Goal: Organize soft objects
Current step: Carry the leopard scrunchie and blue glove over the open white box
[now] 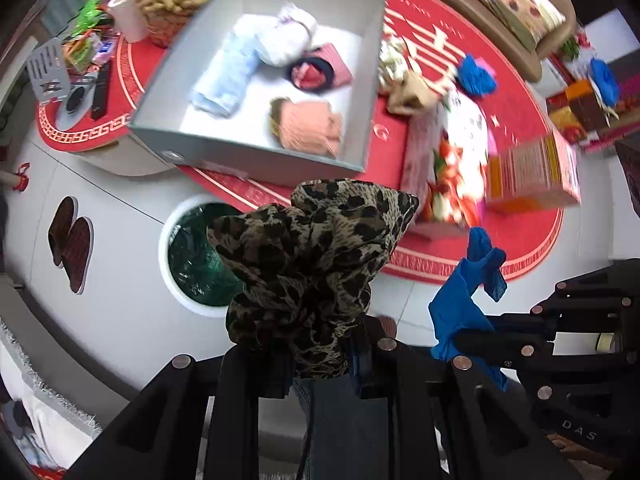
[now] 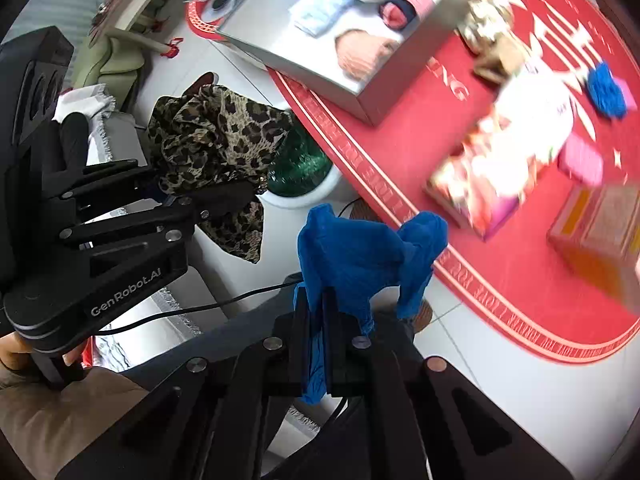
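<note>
Below my left tool (image 1: pixel 320 364), seen from the left wrist cam, the fingers are pressed together on a bunched leopard-print scarf (image 1: pixel 308 256), which hangs over a white bin w/ green liner (image 1: pixel 192 256) on the pale tiled floor (image 1: pixel 120 320). My right tool (image 1: pixel 476 344) shows at the right edge, pinching a blue cloth (image 1: pixel 464 296). Beyond sits the grey box (image 1: pixel 248 156) on a low tabletop w/ a red cloth (image 1: pixel 520 240); a light-blue towel (image 1: pixel 224 76), a white bundle (image 1: pixel 288 36), a peach knit (image 1: pixel 312 124) and a dark-and-pink roll (image 1: pixel 312 74) are already in it. I'd say the step is carry: both pieces are lifted and need to go over the box rim before I let go. From the right wrist cam, the right tool (image 2: pixel 318 344) is clamped on the blue cloth (image 2: pixel 360 252), the left tool (image 2: pixel 224 196) beside it w/ the scarf (image 2: pixel 216 136). The box (image 2: pixel 372 92) is up ahead, well apart. Another blue item (image 2: pixel 606 90), a pink piece (image 2: pixel 580 162) and printed cartons (image 2: pixel 480 188) lie on the red cloth (image 2: pixel 400 152). Slippers (image 1: pixel 70 240) sit on the floor; the room is cluttered & the far things are blurred.
</note>
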`<state>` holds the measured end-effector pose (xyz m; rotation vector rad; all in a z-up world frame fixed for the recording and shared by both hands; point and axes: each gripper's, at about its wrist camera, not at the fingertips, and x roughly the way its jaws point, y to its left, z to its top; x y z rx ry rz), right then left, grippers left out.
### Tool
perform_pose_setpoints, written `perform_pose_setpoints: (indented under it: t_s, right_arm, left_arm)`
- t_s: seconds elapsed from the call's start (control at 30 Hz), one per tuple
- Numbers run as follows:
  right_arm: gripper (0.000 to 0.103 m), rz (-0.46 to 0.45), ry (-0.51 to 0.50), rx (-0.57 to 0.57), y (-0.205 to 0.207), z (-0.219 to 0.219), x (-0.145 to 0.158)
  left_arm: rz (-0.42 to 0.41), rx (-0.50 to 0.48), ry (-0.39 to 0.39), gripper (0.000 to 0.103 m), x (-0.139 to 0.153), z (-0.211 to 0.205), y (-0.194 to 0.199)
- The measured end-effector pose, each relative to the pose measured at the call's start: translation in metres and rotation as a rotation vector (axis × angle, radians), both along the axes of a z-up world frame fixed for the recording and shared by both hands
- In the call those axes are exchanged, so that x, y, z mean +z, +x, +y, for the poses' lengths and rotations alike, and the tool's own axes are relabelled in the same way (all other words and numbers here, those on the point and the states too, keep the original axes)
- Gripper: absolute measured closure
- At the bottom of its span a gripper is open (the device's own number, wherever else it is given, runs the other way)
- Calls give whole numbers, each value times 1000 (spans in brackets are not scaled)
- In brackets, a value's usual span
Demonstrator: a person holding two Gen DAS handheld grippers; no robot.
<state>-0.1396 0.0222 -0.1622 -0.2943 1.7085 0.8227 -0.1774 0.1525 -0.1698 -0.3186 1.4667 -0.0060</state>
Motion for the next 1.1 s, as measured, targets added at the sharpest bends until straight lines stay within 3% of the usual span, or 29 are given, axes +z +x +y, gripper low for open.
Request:
perform_pose_setpoints:
  t_s: [0.3,0.57,1.1]
  right_arm:
    - [98,-51,34,27,24,40,32]
    - [98,-108,40,-22,54,58,59]
    - [98,-160,45,-131,125,81,75]
  left_arm:
    - [-26,57,18,82,11,30,22]
    - [-47,76,49,82,23,49,49]
    - [-82,64,62,82,33,68,117]
